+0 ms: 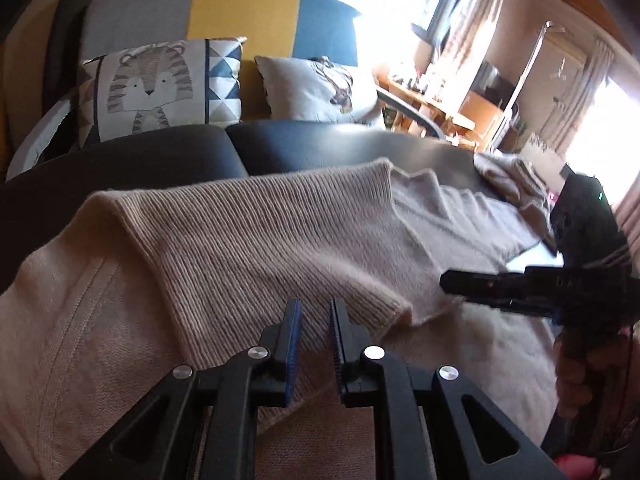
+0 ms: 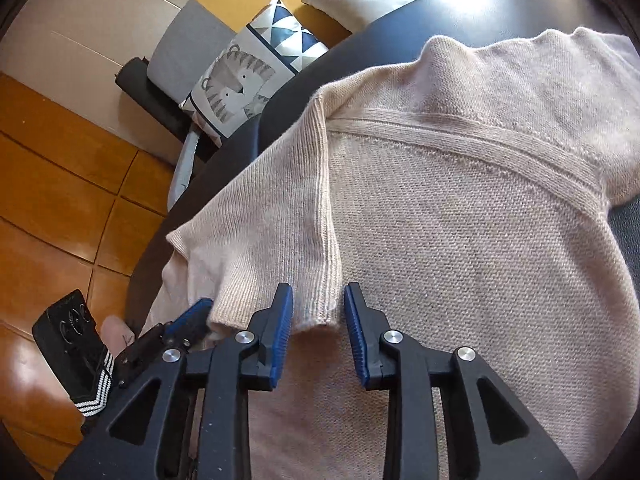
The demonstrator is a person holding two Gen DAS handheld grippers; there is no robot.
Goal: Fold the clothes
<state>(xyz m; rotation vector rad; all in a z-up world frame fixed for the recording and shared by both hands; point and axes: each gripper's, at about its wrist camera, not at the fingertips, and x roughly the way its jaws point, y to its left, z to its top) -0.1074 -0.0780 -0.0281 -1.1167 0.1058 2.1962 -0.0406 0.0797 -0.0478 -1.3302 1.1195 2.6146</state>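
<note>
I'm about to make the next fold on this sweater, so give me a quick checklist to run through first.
1. Left claw empty: ok, jaws slightly apart, nothing between them.
2. Right claw empty: ok, open above the sleeve cuff.
3. Sleeve folded over the sweater body: ok.
4. Sweater lying flat: not ok, collar end bunched.
5. Sweater fully on the dark surface: cannot tell, near edge hidden.

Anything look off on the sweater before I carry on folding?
Nothing damaged or spilled. The sweater lies spread on the dark table, one sleeve folded in across the body. The collar end is bunched rather than flat. Both grippers, left and right, are open over the sleeve cuff.
</note>
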